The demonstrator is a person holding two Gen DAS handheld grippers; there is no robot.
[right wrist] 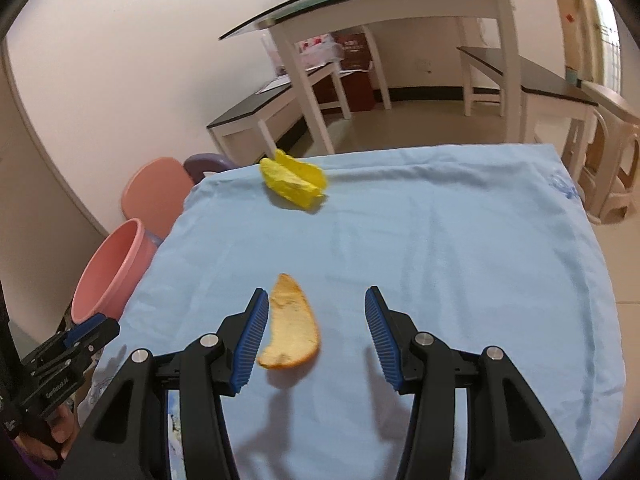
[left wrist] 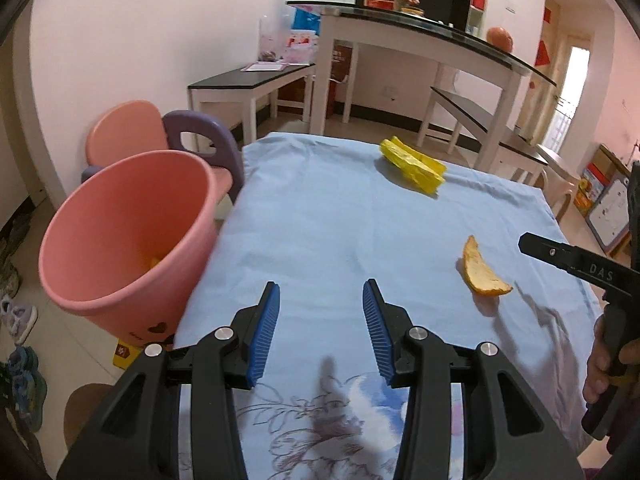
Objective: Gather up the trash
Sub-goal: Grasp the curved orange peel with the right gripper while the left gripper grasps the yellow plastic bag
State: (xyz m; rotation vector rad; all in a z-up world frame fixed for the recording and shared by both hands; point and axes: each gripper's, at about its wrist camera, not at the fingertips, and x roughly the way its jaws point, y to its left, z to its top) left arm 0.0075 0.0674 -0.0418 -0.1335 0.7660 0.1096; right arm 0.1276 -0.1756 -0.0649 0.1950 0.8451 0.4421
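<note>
An orange peel (right wrist: 290, 326) lies on the blue tablecloth (right wrist: 440, 260), between my right gripper's (right wrist: 316, 336) open jaws, close to the left finger. It also shows in the left wrist view (left wrist: 482, 268). A crumpled yellow wrapper (right wrist: 294, 182) lies near the table's far edge, also seen in the left wrist view (left wrist: 414, 168). A pink bin (left wrist: 120, 220) stands off the table's left edge with something orange inside. My left gripper (left wrist: 320, 328) is open and empty above the cloth beside the bin.
A pink chair (left wrist: 124, 128) and a purple chair (left wrist: 204, 136) stand behind the bin. A white glass-topped table (left wrist: 420, 40) and dark-topped benches (left wrist: 248, 84) are beyond. Plastic stools (right wrist: 604, 168) stand at the right. Shoes (left wrist: 16, 312) lie on the floor at the left.
</note>
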